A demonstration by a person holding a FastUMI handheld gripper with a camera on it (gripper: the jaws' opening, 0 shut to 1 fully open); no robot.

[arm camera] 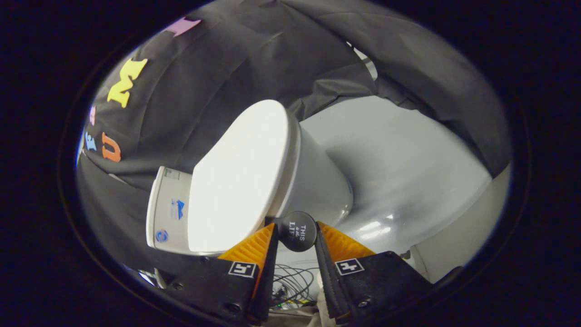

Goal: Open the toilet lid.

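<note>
The white toilet shows tilted just ahead of my fingers. Its smooth lid (pixel 240 177) lies over the bowl (pixel 322 186), and I see no gap between lid and rim. The tank (pixel 165 213) with small stickers sits behind the lid's hinge end. At the lid's side edge a round black lift knob (pixel 299 236) sticks out. My gripper (pixel 296 227) is shut on this knob, with one ribbed finger (pixel 254 247) pressing on each side of it.
A pale grey floor (pixel 408 172) spreads beyond the bowl. Black booth cloth (pixel 218 77) hangs close around the toilet. Loose cables (pixel 290 281) lie below, between the finger bases. A light panel (pixel 454 245) stands beside the floor's edge.
</note>
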